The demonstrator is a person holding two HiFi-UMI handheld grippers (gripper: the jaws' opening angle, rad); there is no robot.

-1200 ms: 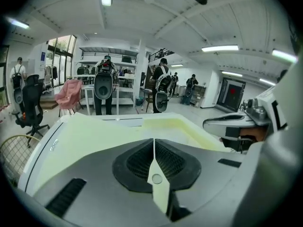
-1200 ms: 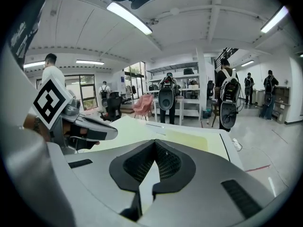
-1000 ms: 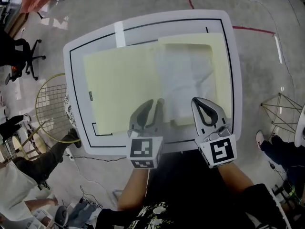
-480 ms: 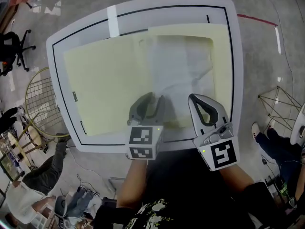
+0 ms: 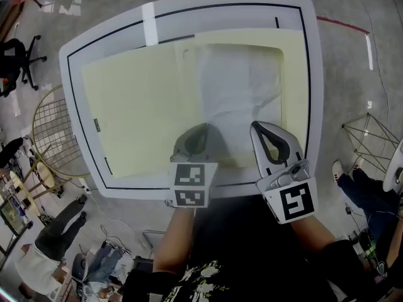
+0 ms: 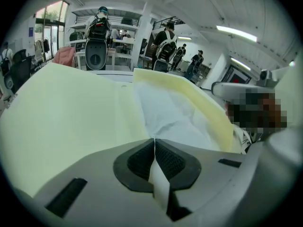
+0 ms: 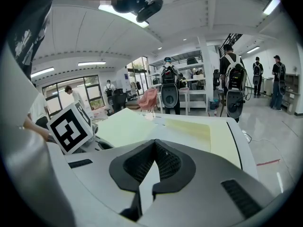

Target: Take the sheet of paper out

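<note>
1. **Change from the earlier frames.** The left gripper [image 5: 206, 129], whose jaws had stood spread above the near edge of the sheet of paper [image 5: 239, 99], had sunk onto it. Its jaws were closing, their tips meeting on the sheet's near edge, and a crease in the sheet rose towards them. The right gripper [image 5: 255, 128] had kept its place, its jaws pressed together on nothing.
2. **Edges and open room.** The sheet lay in the right half of the open folder [image 5: 138, 112], bordered by yellow on its far and right sides. The folder filled most of the bench [image 5: 189, 5] inside a black line [image 5: 308, 74], leaving a bare white margin all round. The right gripper hung just beside the sheet's near right part, over the near rim of the bench. A wire basket [image 5: 60, 137] stood on the floor off the left side.
3. **Materials and shapes.** The sheet was thin, white and wrinkled; the folder pale yellow, flat and matt; the bench white, with rounded corners and a strip of tape [image 5: 149, 24]. Both grippers had grey shells and dark ribbed pads.
</note>
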